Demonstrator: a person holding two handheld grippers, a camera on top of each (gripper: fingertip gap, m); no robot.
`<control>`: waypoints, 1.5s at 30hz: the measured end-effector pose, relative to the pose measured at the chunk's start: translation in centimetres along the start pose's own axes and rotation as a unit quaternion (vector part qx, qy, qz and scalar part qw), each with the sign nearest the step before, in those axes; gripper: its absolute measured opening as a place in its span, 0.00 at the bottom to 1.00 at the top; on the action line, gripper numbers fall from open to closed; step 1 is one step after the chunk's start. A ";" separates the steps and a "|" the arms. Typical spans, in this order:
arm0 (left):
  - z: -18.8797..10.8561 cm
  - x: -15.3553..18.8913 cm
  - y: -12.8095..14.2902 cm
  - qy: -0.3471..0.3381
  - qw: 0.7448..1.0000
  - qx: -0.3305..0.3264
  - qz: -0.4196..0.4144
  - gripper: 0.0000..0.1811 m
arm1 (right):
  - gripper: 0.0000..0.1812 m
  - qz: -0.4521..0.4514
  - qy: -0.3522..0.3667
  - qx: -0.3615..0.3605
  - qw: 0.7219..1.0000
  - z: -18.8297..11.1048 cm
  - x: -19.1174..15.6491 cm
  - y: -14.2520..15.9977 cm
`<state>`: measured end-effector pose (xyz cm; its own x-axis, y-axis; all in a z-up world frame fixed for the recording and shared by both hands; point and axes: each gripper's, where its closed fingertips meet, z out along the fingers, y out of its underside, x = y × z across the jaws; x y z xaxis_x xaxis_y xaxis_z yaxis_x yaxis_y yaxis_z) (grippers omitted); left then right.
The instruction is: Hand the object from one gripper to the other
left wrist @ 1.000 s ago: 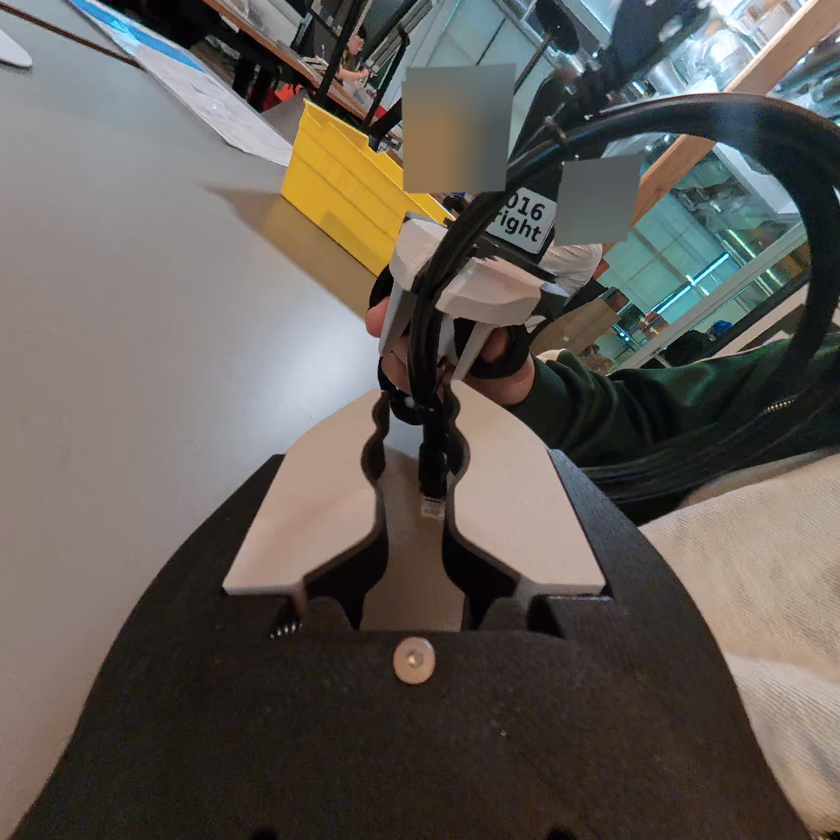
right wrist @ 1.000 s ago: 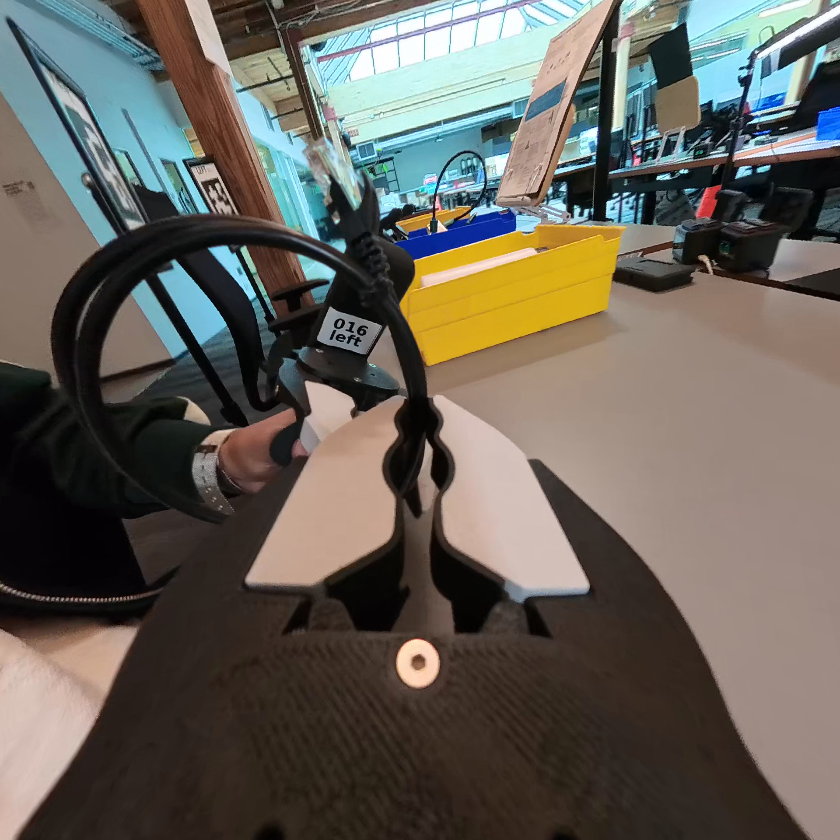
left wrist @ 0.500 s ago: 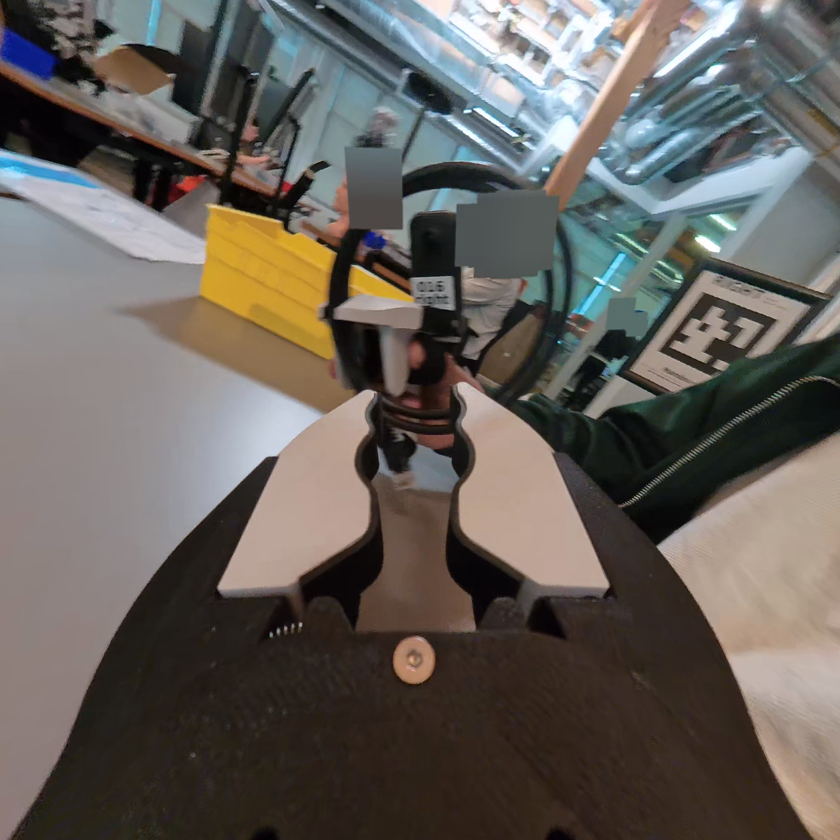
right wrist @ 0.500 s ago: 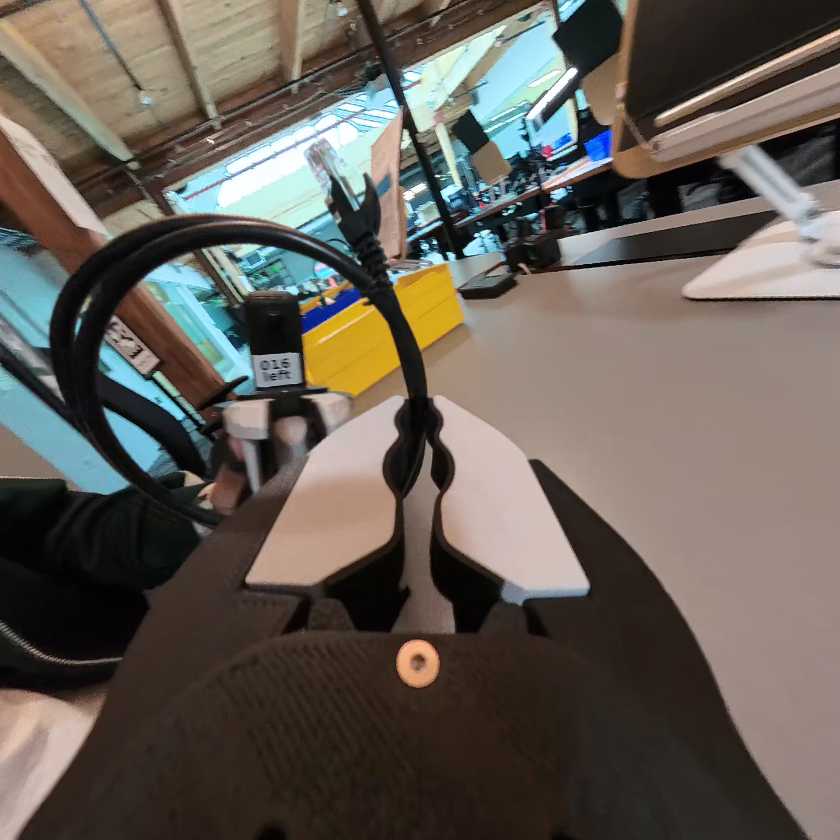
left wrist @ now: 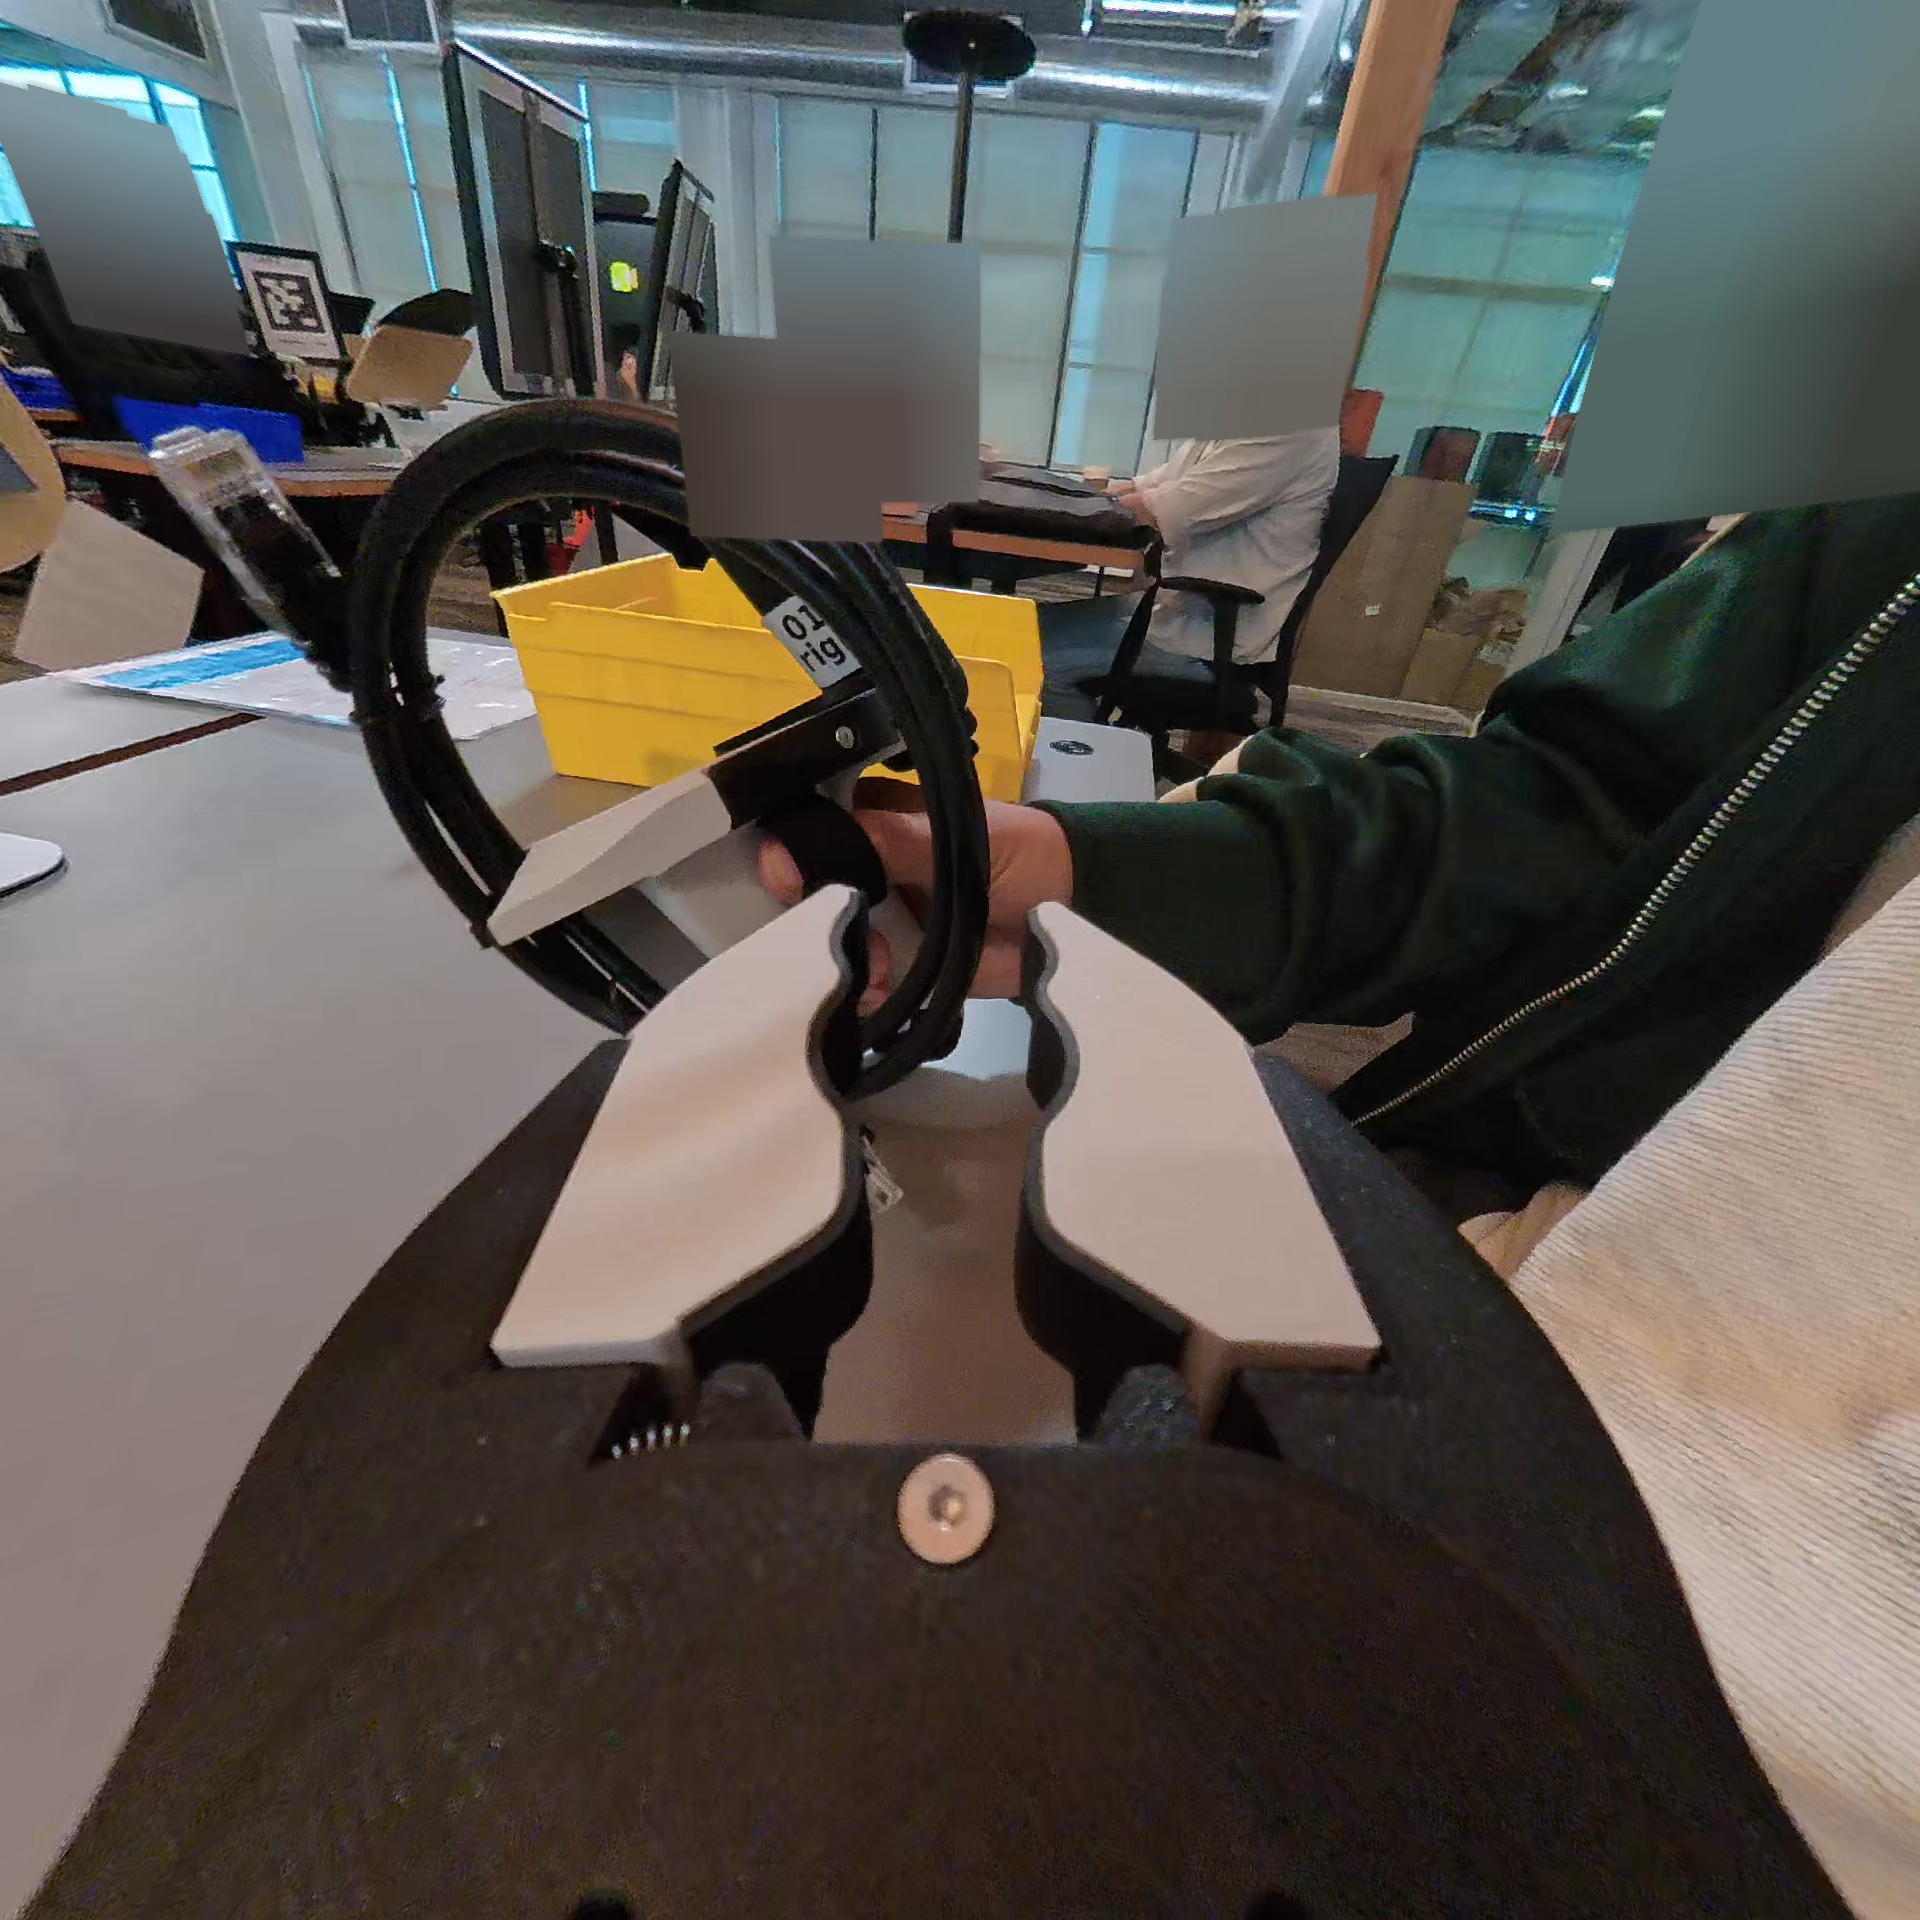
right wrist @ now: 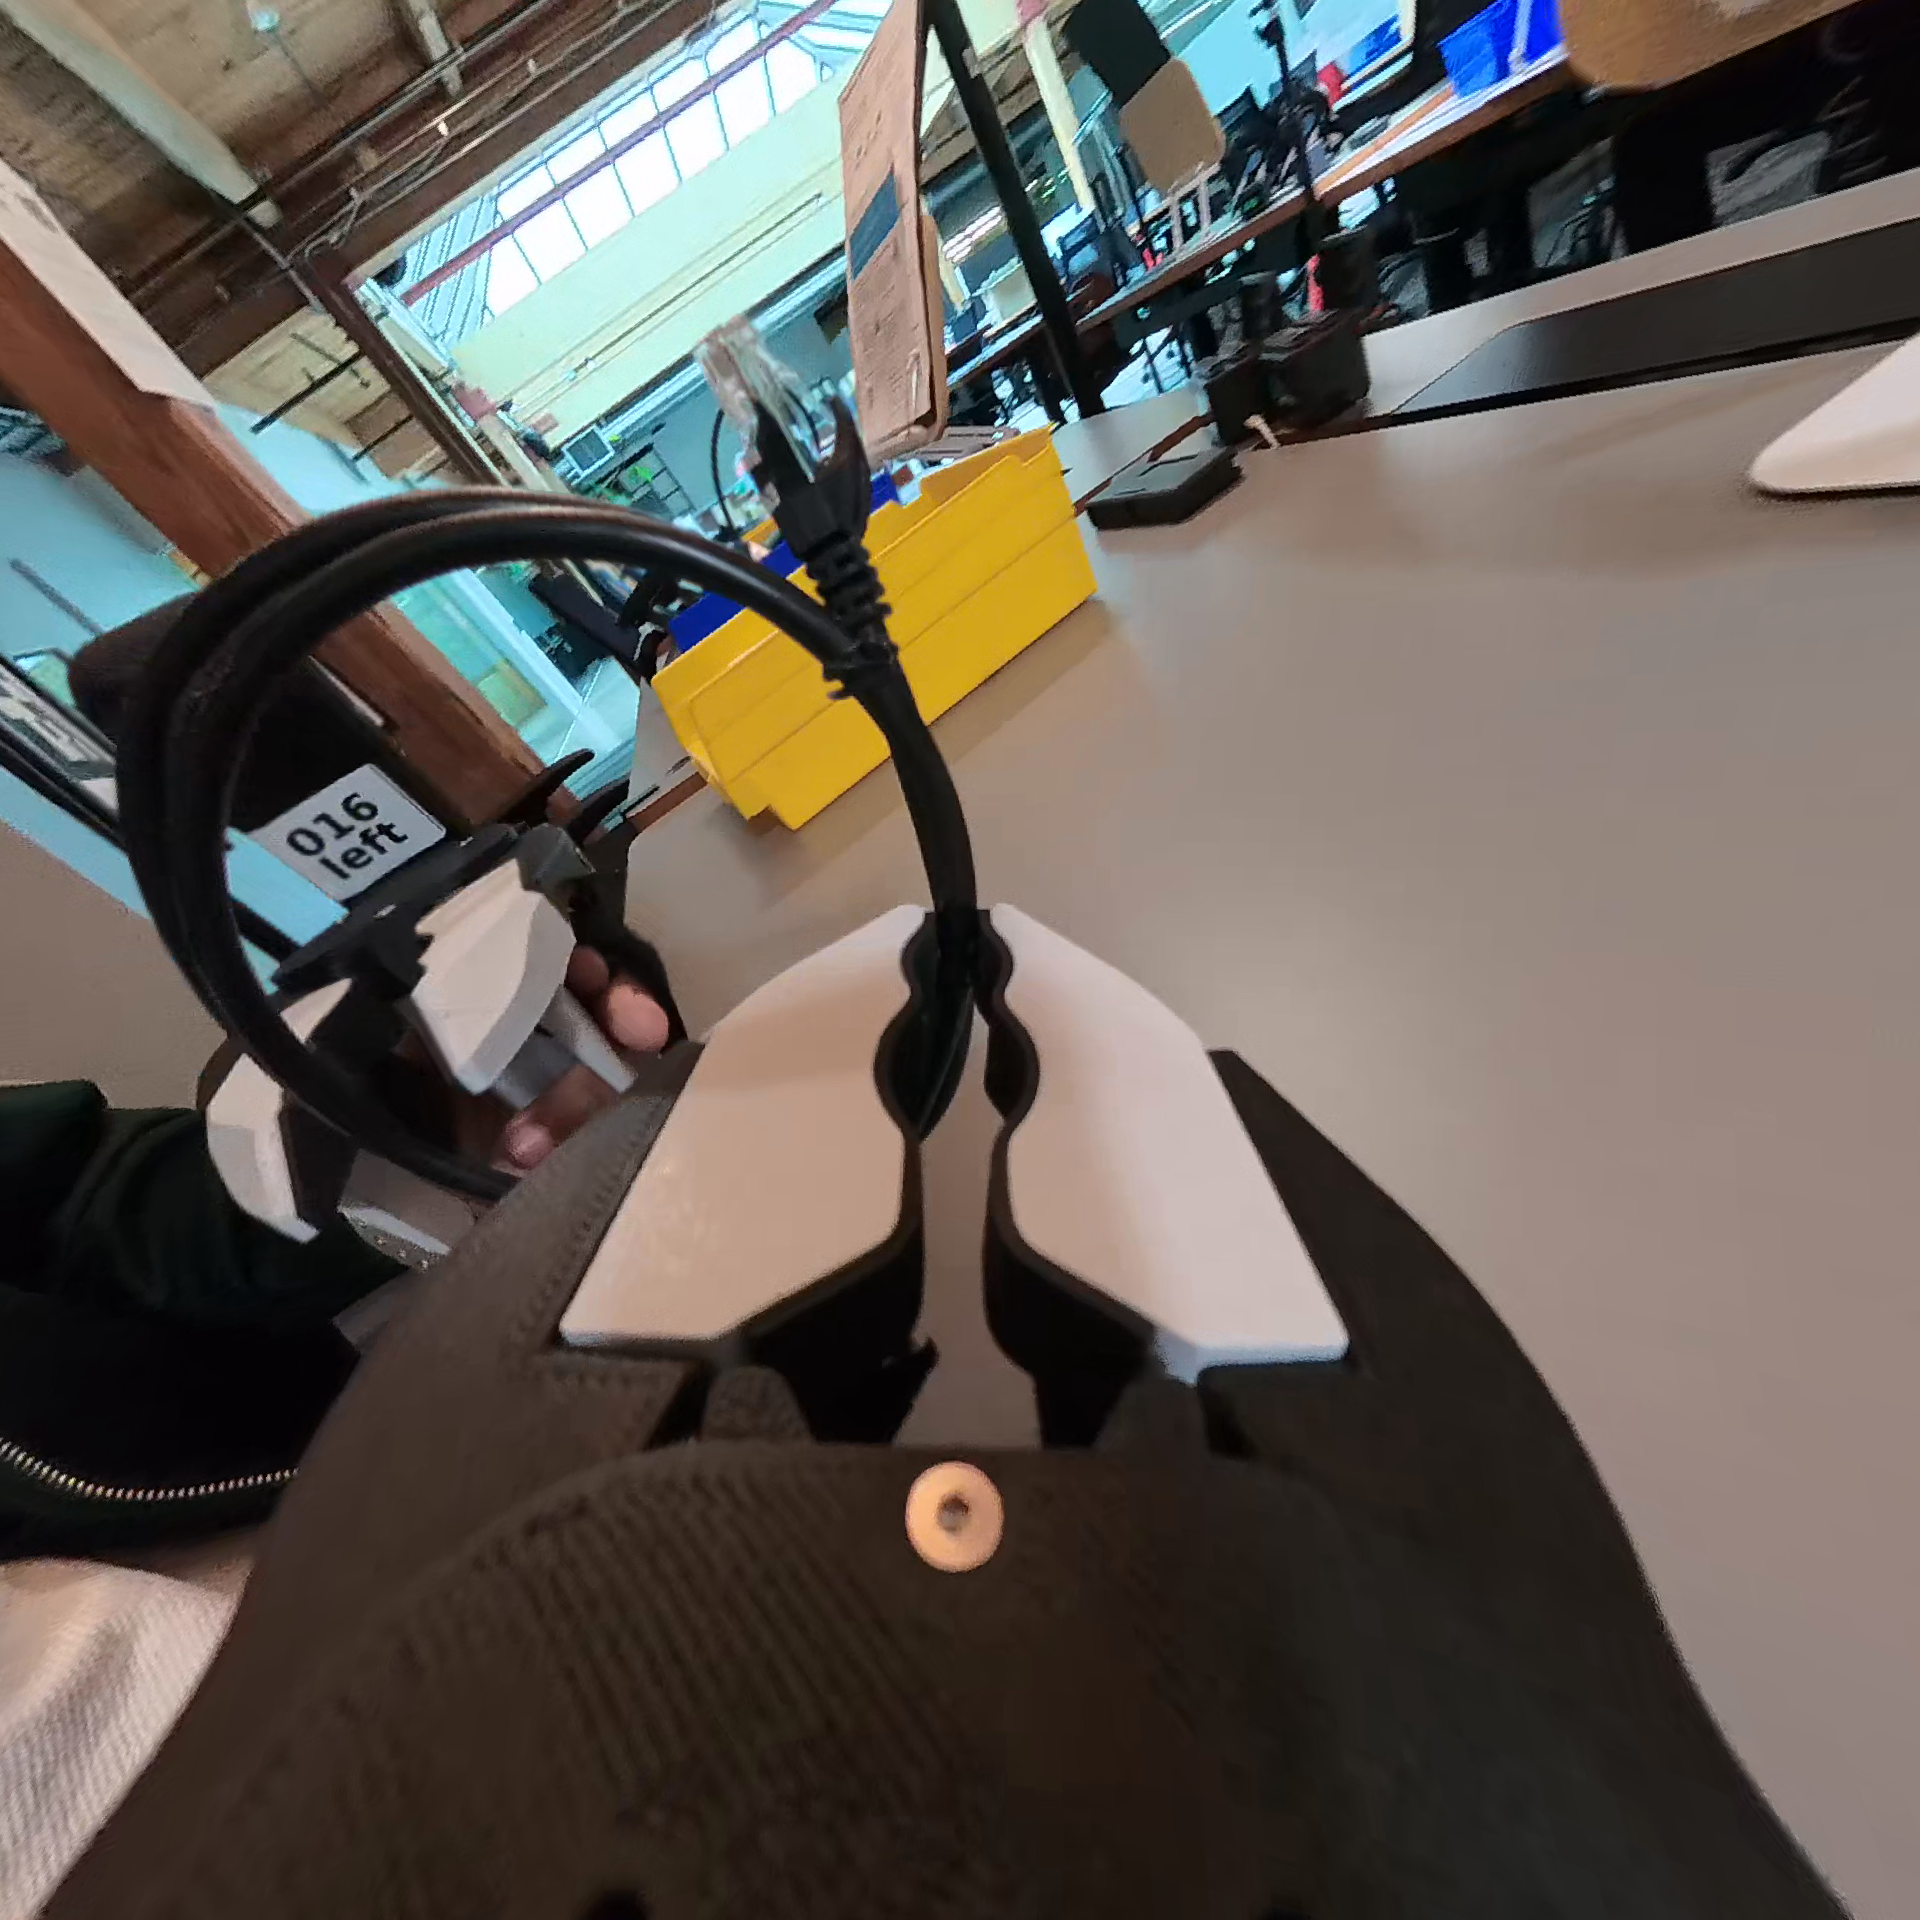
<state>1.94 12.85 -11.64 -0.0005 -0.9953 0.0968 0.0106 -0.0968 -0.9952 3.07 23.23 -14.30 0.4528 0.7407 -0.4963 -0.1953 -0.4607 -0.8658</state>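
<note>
A coiled black cable (left wrist: 390, 644) with clear plugs is held up over the grey table (left wrist: 208, 1039). My right gripper (right wrist: 951, 920) is shut on one strand of the cable (right wrist: 928, 779), and the loop stands up to the left of it. My left gripper (left wrist: 940, 925) is open. The lower arc of the coil runs between its jaws and lies against the left finger, with a gap on the right. A clear plug (left wrist: 881, 1184) shows deep between those fingers. The right gripper's white finger (left wrist: 623, 842) shows in the left wrist view, clamped on the coil. The left gripper's fingers (right wrist: 488, 977) straddle the loop.
A yellow bin (left wrist: 644, 675) stands on the table behind the coil and also shows in the right wrist view (right wrist: 935, 644). Papers (left wrist: 260, 675) lie at far left. A white monitor foot (right wrist: 1849, 436) is at far right. A green sleeve (left wrist: 1455, 831) reaches in from the right.
Both grippers have turned to new angles. The right gripper has kept its hold on the cable. The coil, farther off half a second ago, now sits between the left gripper's open jaws again.
</note>
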 end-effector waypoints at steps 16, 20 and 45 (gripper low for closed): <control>-2.7 -1.8 -1.1 -0.061 0.997 0.038 -0.041 0.03 | 0.05 0.013 0.012 -0.006 1.000 2.3 0.1 0.9; -3.7 -2.3 -2.1 -0.065 0.993 0.076 -0.056 0.03 | 0.22 0.040 0.021 0.020 0.999 2.1 0.7 0.3; -4.4 -3.9 -2.0 -0.013 0.974 0.115 -0.194 0.03 | 0.09 -0.392 -0.066 -0.101 0.912 3.7 -7.6 5.5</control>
<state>-2.53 16.97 -10.07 -0.0231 -0.8829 0.4689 0.2395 -0.4603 -0.8549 -4.64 16.93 -15.53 0.2730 0.9276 0.2551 0.3141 0.1647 -0.9350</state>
